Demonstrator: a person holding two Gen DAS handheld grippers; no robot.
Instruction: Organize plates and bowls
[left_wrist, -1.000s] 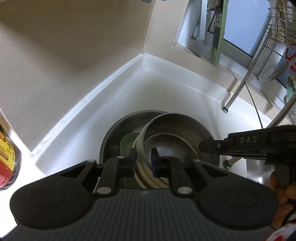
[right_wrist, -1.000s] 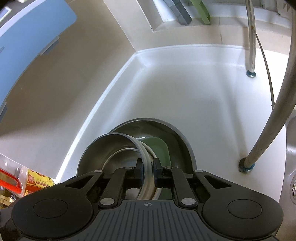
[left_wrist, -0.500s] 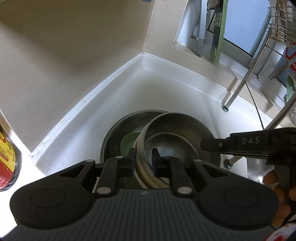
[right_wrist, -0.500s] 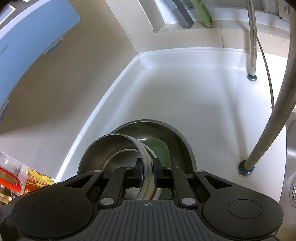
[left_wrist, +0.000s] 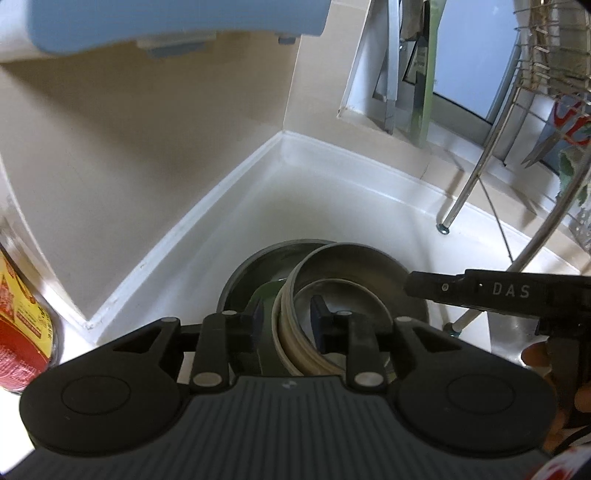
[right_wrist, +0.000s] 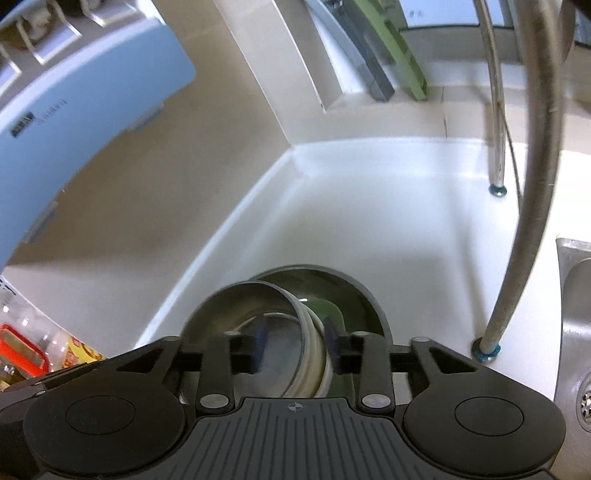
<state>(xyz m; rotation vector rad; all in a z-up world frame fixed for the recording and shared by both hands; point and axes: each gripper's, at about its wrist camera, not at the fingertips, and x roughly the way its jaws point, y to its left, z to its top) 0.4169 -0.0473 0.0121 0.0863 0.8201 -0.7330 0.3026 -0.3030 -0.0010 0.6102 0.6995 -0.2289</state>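
- A wide dark grey plate (left_wrist: 240, 273) with a raised rim lies flat on the white table (left_wrist: 295, 206), near the corner where two walls meet.
- A green dish (left_wrist: 267, 295) rests inside the grey plate, mostly hidden; only a curved glossy part of it shows.
- A stainless steel bowl (left_wrist: 351, 258) sits over the green dish, within the grey plate, its shiny wall tilted slightly.
- Cream-white bowls (left_wrist: 291, 343) are nested inside the steel bowl, their stacked rims showing as pale rings along its inner wall, also seen from the right wrist (right_wrist: 314, 354).
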